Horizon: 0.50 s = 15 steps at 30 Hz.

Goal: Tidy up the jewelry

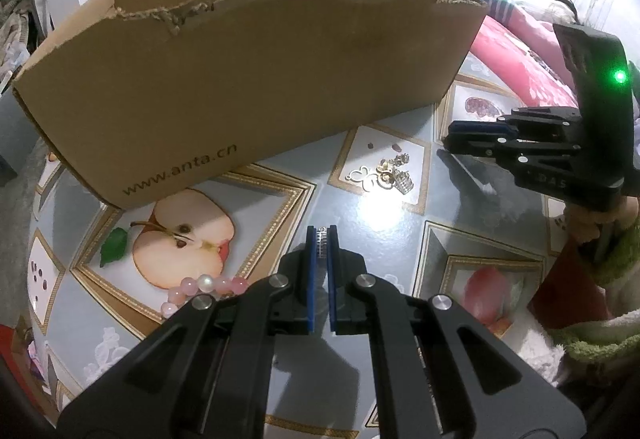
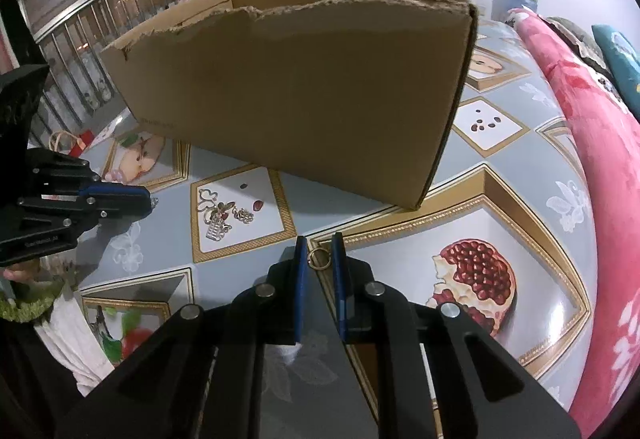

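A small silver ring [image 1: 321, 243] sits clamped between the left gripper [image 1: 322, 239] tips, angled down over the table [image 1: 380, 215]. At its one o'clock lies the jewelry pile [image 1: 386, 175], beside the cardboard box [image 1: 248, 95]. The right gripper [image 2: 320, 251], also tilted downward, pinches a thin gold ring [image 2: 319, 259].

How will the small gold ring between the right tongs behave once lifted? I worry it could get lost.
The gold ring is a thin hoop, so probably stiff and very light. It sits between the right tongs near the very tips of the smooth blue pads, so it may twist or slip out. Dropped on the glossy tablecloth, its round shape could let it roll.
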Motion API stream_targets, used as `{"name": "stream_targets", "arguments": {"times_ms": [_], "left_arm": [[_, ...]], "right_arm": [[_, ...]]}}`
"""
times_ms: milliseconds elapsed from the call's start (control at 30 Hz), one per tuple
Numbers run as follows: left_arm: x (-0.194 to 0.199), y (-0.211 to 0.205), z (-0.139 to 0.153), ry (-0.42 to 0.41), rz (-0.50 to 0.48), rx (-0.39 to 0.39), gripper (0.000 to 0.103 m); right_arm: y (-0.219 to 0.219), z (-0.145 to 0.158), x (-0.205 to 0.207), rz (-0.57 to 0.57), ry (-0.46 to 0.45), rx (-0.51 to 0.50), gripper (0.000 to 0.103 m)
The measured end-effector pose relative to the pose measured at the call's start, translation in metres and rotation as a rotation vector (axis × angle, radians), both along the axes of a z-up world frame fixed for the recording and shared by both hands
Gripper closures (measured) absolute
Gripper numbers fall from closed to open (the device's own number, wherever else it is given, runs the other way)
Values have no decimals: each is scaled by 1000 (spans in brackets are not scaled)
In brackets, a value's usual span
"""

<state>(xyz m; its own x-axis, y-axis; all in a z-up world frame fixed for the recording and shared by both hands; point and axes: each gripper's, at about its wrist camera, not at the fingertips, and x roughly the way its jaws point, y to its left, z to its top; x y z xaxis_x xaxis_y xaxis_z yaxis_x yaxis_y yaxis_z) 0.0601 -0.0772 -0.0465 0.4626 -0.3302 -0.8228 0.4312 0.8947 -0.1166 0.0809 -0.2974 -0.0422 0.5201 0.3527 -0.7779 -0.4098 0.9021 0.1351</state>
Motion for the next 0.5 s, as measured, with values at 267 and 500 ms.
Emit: {"name": "stream_targets", "arguments": {"times_ms": [267, 500], "left_arm": [[-8, 3, 18, -53, -6, -18, 99], [-12, 3, 17, -45, -15, -15, 99]], "right_arm": [[-12, 21, -14, -41, -35, 62, 95], [-2, 14, -11, 10, -21, -2, 93]]}}
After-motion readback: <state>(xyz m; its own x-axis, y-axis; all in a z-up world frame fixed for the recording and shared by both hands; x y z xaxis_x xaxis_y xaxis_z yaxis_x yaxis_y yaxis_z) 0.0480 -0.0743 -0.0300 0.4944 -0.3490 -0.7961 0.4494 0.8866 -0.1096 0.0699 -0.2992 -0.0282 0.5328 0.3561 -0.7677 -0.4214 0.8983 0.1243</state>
